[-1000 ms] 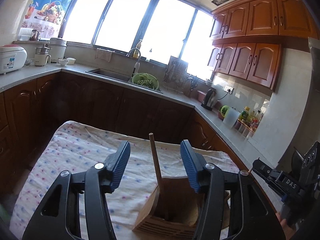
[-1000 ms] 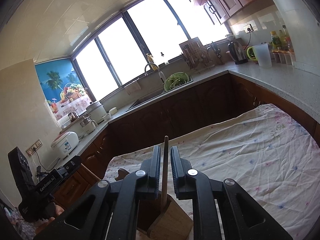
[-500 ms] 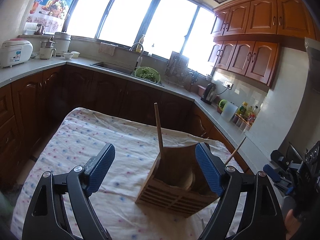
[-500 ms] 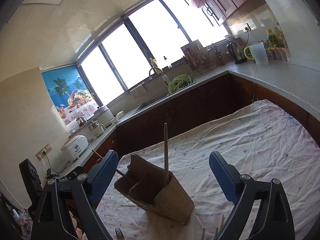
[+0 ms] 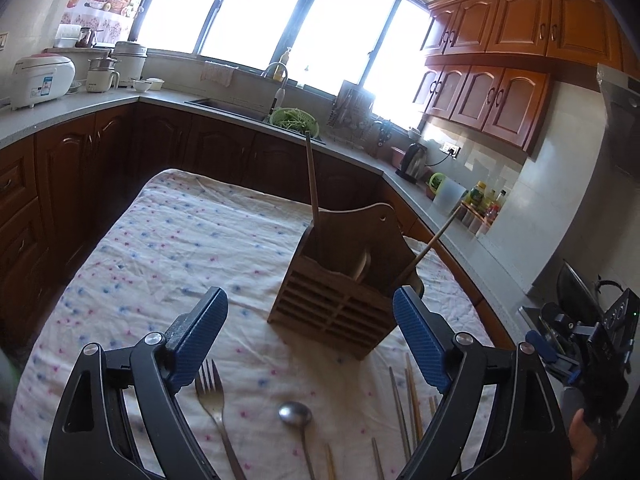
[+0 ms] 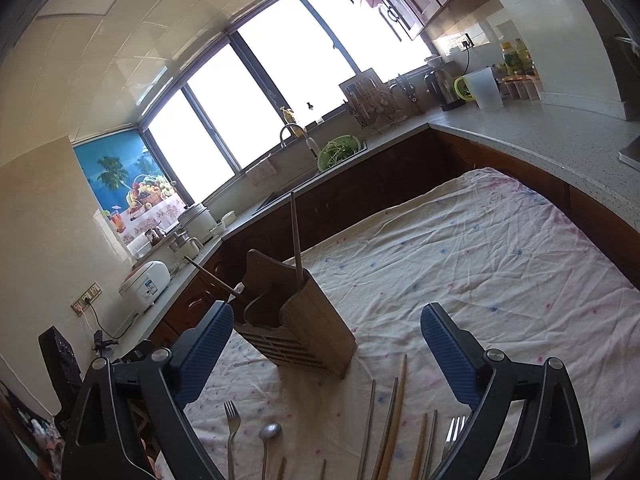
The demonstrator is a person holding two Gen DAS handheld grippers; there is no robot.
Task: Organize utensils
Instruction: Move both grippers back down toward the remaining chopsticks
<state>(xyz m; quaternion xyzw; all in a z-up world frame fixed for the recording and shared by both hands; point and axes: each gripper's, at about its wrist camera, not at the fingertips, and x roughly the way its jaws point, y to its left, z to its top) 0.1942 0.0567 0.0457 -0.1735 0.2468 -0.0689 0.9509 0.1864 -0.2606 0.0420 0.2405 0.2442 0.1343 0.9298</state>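
A wooden utensil holder [image 5: 340,280] [image 6: 288,316] stands on the cloth-covered table with a wooden chopstick [image 5: 312,176] [image 6: 295,236] upright in it and another wooden utensil [image 5: 436,236] leaning out. My left gripper [image 5: 308,332] is open and empty, held back from the holder. My right gripper [image 6: 328,344] is open and empty, also back from it. On the cloth near me lie a fork [image 5: 214,400] [image 6: 231,428], a spoon [image 5: 296,416] [image 6: 269,436], several chopsticks [image 5: 404,404] [image 6: 392,412] and a second fork [image 6: 452,436].
The table wears a white flowered cloth [image 5: 180,240] [image 6: 480,264]. Kitchen counters [image 5: 80,104] with dark cabinets surround it on three sides. A sink with a green colander [image 5: 294,120] lies beyond, and a kettle [image 5: 412,160] and bottles stand at the right.
My right gripper opened and let go of the upright chopstick, which stays in the holder. Both grippers drew back from the holder and opened wider, bringing the utensils on the cloth into view.
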